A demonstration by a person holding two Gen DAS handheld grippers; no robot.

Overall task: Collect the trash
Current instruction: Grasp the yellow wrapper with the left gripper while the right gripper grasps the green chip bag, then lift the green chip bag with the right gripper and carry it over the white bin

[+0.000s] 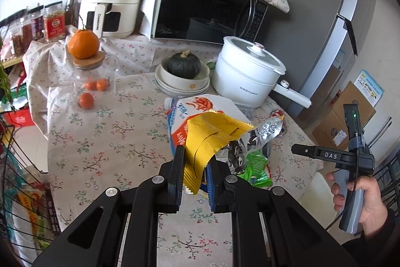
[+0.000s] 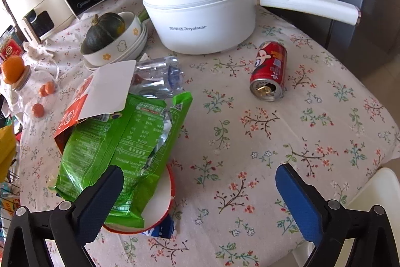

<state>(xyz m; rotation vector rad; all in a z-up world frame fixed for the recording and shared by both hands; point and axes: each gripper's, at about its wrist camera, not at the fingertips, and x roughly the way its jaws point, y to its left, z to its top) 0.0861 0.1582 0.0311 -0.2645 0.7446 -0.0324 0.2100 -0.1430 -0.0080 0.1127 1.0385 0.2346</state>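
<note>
Left wrist view: left gripper (image 1: 195,167) pinched a yellow snack wrapper (image 1: 207,139) above the floral-clothed worktop (image 1: 105,142), microwave (image 1: 207,6) behind; right wrist view: right gripper (image 2: 200,192) spread, green snack bag (image 2: 120,142) and red can (image 2: 268,70) lay apart.

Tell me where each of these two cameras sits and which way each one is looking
Left wrist: on the left gripper, looking down across the table at the yellow wrapper it pinches; the person's right hand shows.
Right wrist: on the open right gripper, looking down at the green bag and red can; no hand shows.
Shared: white pot, squash bowl, green bag.
</note>
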